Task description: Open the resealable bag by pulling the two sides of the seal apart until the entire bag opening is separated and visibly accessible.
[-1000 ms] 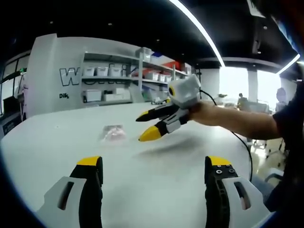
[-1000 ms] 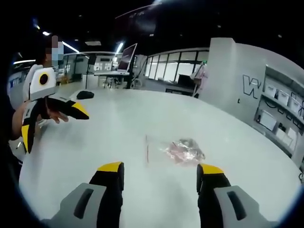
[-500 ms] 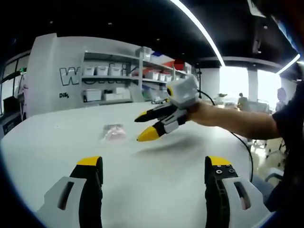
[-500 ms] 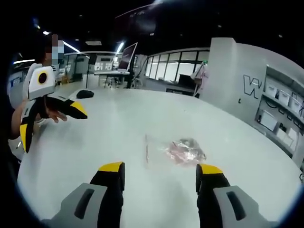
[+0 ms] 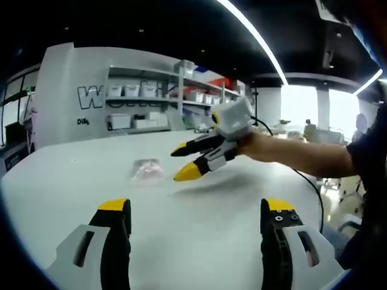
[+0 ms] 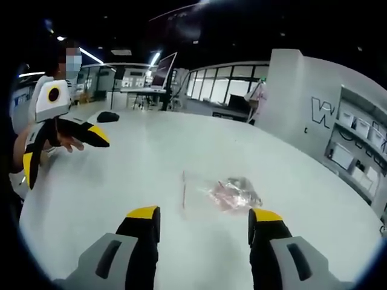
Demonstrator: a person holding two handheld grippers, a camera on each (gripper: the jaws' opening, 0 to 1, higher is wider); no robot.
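Note:
A clear resealable bag (image 6: 225, 193) with pinkish contents lies flat on the white table (image 6: 133, 163), its seal strip (image 6: 183, 188) towards the left of this view. My right gripper (image 6: 204, 214) hovers just short of the bag, open and holding nothing. In the left gripper view the bag (image 5: 147, 171) lies further off, and the right gripper (image 5: 181, 162) hangs beside it, a little above the table, jaws apart. My left gripper (image 5: 196, 208) is open and holds nothing, well back from the bag; in the right gripper view the left gripper (image 6: 63, 151) sits at the far left.
A shelf unit (image 5: 151, 106) with white bins stands beyond the table against a lettered wall. A small dark object (image 6: 107, 116) lies at the table's far edge, near a monitor (image 6: 163, 72). A cable (image 5: 309, 181) trails from the right gripper.
The right gripper has crept slightly towards the bag, and its view has shifted a little. The bag has not moved. Both grippers stay open.

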